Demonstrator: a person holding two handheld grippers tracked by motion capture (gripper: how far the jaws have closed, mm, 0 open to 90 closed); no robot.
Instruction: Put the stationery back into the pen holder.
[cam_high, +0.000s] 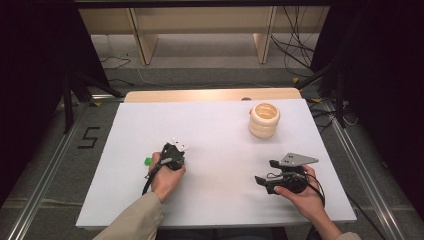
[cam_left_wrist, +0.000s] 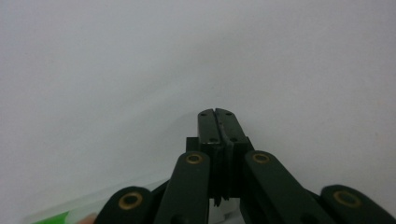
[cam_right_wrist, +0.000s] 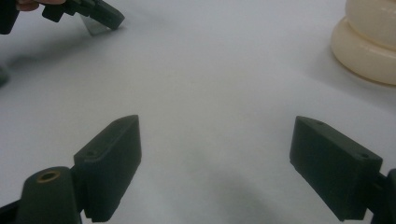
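High view: left gripper (cam_high: 179, 148) closed, right gripper (cam_high: 266, 172) spread, apart.

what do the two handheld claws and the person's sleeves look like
Both are black, with brass-coloured pivot rivets on the linkage arms. The left claw has flat narrow jaws and a black cable trailing back. The right claw has blocky jaws and a grey three-cornered plate on top. The left arm wears a beige sleeve.
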